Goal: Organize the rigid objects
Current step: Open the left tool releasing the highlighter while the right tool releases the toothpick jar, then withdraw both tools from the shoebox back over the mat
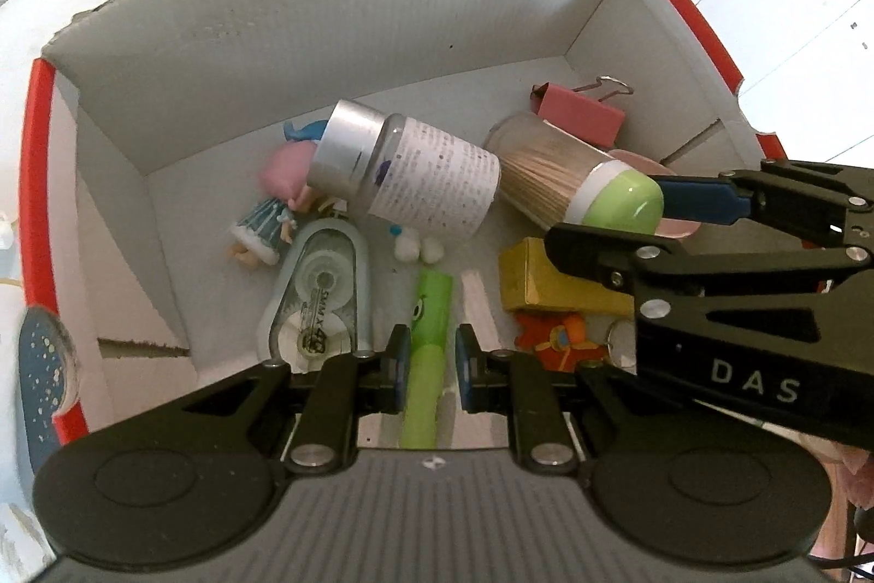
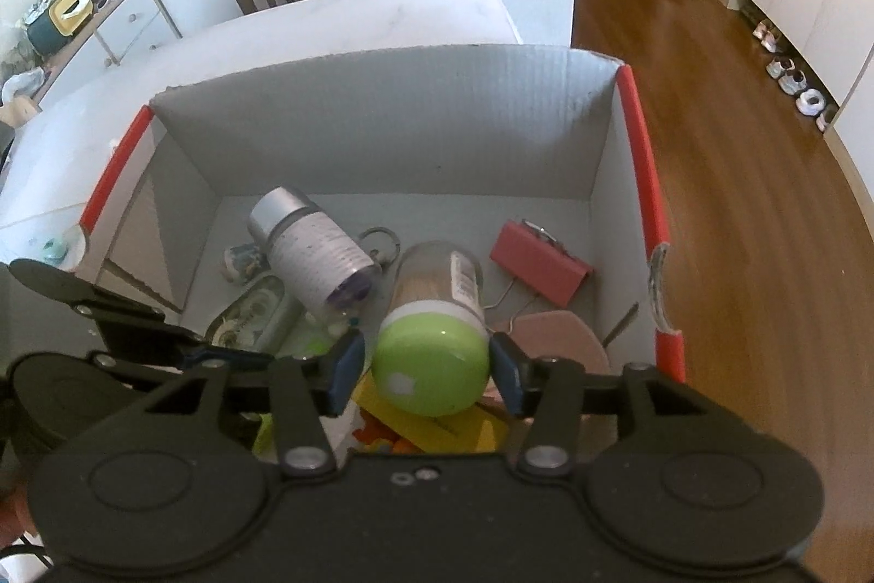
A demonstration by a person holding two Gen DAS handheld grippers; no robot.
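Everything here is sitting inside the white cardboard box (image 1: 328, 9) with red edges. Along its left side, a small doll (image 1: 267, 222) is lying against the floor, with a tape dispenser (image 1: 319, 304) just beside it toward the near wall. The left gripper (image 1: 431, 364) is hanging over the near wall with its jaws standing narrowly apart on either side of a green marker (image 1: 429, 342); whether the pads are touching it I cannot tell. Toward the box's middle, a silver-capped bottle (image 1: 404, 173) is lying tilted over the doll. Right of it, the toothpick jar (image 2: 437, 310) is lying on its side, green lid toward the near wall. The right gripper (image 2: 429, 364) is flanking that lid, jaws fairly wide, pads just beside it. A yellow block (image 1: 546, 277) is resting under the jar. Near the box's right wall, a pink binder clip (image 2: 538, 269) is lying.
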